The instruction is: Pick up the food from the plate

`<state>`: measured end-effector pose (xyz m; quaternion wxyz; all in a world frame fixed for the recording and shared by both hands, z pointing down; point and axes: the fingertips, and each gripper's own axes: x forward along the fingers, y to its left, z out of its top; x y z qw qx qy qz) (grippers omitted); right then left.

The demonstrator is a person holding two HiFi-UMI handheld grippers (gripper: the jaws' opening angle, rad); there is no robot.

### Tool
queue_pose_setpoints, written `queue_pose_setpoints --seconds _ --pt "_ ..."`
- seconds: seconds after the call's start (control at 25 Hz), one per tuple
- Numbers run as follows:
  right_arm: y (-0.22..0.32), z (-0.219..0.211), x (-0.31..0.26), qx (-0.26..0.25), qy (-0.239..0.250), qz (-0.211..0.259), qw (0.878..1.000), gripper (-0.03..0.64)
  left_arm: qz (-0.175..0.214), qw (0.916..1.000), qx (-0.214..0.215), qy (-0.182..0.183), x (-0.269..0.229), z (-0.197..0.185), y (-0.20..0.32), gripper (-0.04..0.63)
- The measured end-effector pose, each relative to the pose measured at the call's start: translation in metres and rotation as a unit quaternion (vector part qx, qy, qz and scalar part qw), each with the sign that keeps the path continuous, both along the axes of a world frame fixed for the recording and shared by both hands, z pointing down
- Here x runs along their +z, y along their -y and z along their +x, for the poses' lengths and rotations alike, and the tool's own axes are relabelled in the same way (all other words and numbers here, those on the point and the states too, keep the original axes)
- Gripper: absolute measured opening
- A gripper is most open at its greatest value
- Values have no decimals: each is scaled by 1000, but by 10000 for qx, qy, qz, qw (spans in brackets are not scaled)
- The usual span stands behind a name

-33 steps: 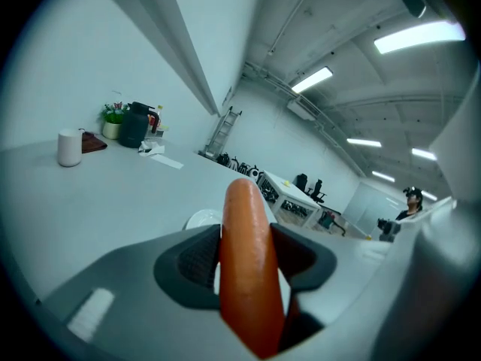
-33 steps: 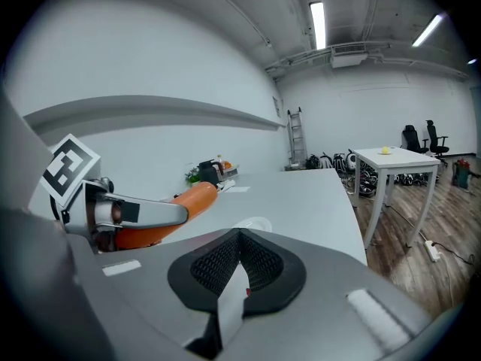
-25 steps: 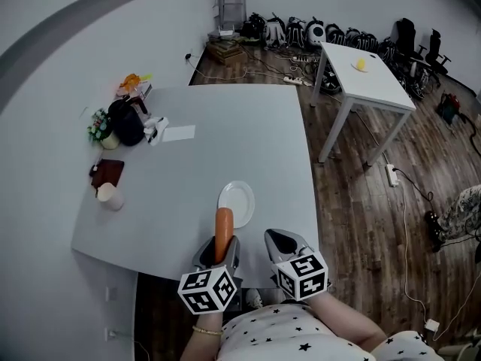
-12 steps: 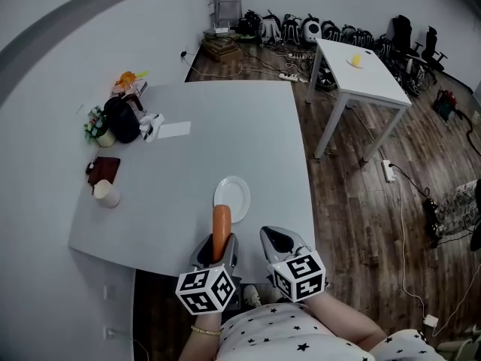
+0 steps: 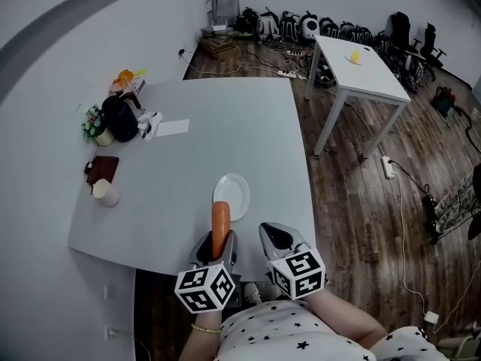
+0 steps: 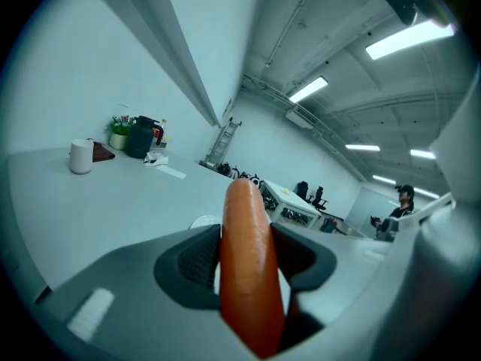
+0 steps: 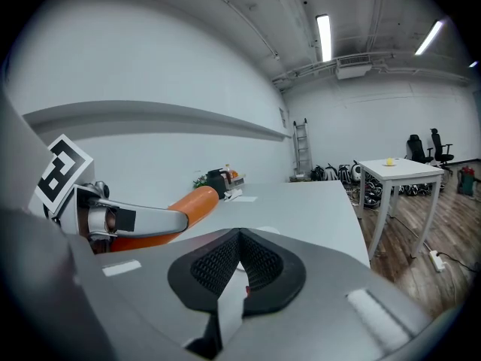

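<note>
My left gripper (image 5: 217,243) is shut on an orange sausage (image 5: 219,226), which sticks out forward between its jaws over the table's near edge. In the left gripper view the sausage (image 6: 246,269) fills the gap between the two black pads and points up and away. Just beyond its tip the white plate (image 5: 232,196) lies bare on the grey table (image 5: 225,126). My right gripper (image 5: 273,237) hovers beside the left one, shut with nothing in it. The right gripper view shows its pads (image 7: 263,265) pressed together, with the sausage (image 7: 188,201) off to the left.
At the table's left side stand a white cup (image 5: 105,192), a brown wallet (image 5: 104,168), a black jug (image 5: 122,119), a small plant (image 5: 94,126) and a sheet of paper (image 5: 173,127). A second white table (image 5: 361,77) stands to the right on the wooden floor, and bags line the far wall.
The head view has drifted a little, so the table and plate sit slightly higher in the picture. Both grippers stay where they were, with the sausage held as before.
</note>
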<state>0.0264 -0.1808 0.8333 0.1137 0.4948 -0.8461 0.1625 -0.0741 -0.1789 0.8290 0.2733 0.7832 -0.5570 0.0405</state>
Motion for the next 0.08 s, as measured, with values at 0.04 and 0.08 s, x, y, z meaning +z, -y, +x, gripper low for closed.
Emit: queue_pose_setpoints --seconds 0.04,0.08 --pt "2 0 0 9 0 8 10000 -2 7 10000 -5 -9 -1 -1 2 207" --pt "4 -1 -1 19 1 16 10000 -2 15 10000 -11 -18 -1 -2 3 207"
